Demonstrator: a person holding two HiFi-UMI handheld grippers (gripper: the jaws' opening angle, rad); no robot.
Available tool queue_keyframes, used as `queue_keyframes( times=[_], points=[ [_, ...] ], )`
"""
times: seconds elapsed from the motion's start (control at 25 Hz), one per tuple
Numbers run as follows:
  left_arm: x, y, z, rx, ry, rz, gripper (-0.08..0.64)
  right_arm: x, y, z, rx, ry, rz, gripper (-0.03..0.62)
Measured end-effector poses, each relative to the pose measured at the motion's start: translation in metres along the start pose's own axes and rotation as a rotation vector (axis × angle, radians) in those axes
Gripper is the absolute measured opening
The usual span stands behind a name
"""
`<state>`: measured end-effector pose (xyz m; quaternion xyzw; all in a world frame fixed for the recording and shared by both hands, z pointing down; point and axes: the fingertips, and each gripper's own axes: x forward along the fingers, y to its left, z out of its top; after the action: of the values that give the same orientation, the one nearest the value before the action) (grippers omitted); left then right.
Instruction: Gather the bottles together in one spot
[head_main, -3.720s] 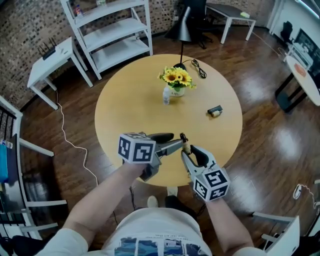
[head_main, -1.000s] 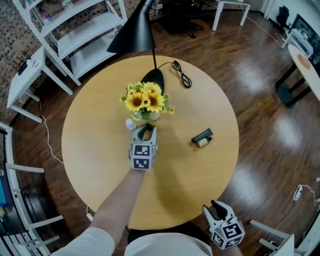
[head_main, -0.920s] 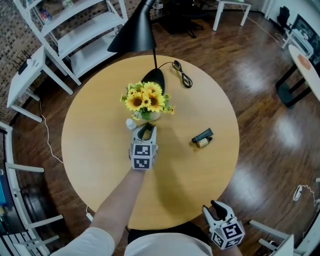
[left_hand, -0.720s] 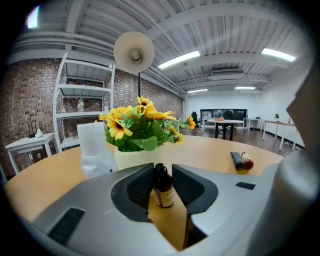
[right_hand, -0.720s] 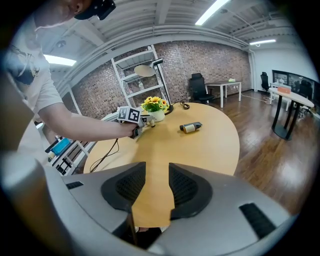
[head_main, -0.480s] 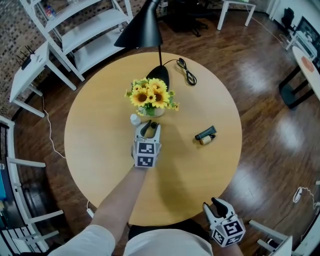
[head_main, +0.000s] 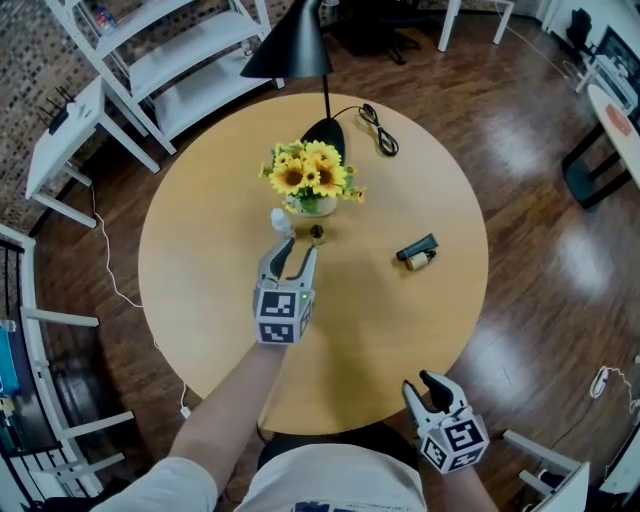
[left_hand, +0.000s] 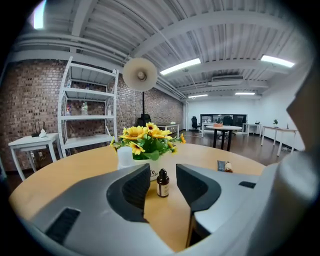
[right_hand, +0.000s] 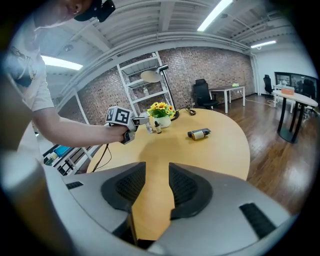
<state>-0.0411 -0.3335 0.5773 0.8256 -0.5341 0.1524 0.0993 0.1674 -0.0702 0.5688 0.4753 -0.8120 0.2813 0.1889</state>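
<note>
**Dropper bottle (head_main: 317, 234) stands free ahead of the left jaws**

Head view: the left gripper (head_main: 290, 255) has just been opening its jaws. Spread and empty, they sit just short of the upright bottle on the table (head_main: 400, 330).

Left gripper view: brown glass, black cap, pale label. It is likely light, rigid, slick and breakable, and best pinched at the body.

Right gripper view: the right gripper (right_hand: 156, 186) jaws stand apart on nothing, with the lying bottle (right_hand: 199, 134) far ahead.

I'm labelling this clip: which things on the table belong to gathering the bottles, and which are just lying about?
Belong to the job: small brown bottle, white bottle, dark bottle lying on its side.
Just lying about: sunflowers, black lamp, cable.
</note>
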Motion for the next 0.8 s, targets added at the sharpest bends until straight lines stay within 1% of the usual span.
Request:
queue_keyframes(
  times=[0.12, 0.24, 0.32, 0.48, 0.56, 0.72, 0.8],
  points=[
    [-0.045, 0.006, 0.007, -0.042, 0.000, -0.024, 0.161, 0.006, 0.019, 0.007, -0.026, -0.030, 0.016, 0.169],
    [-0.097, 0.013, 0.009, -0.090, 0.017, -0.070, 0.163, 0.007, 0.045, 0.017, -0.044, -0.068, 0.037, 0.170],
    [-0.138, 0.018, 0.006, -0.121, 0.038, -0.100, 0.163, 0.005, 0.065, 0.023, -0.058, -0.081, 0.043, 0.189],
    [-0.223, 0.022, -0.005, -0.121, 0.103, -0.119, 0.163, -0.003, 0.108, 0.031, -0.097, -0.094, 0.029, 0.191],
    [-0.262, 0.023, -0.013, -0.124, 0.133, -0.121, 0.164, -0.007, 0.128, 0.031, -0.115, -0.098, 0.006, 0.223],
    [-0.334, 0.023, -0.032, -0.158, 0.174, -0.121, 0.164, -0.023, 0.172, 0.020, -0.132, -0.107, -0.020, 0.233],
    [-0.364, 0.022, -0.038, -0.170, 0.186, -0.134, 0.164, -0.031, 0.192, 0.013, -0.141, -0.111, -0.027, 0.232]
  ],
)
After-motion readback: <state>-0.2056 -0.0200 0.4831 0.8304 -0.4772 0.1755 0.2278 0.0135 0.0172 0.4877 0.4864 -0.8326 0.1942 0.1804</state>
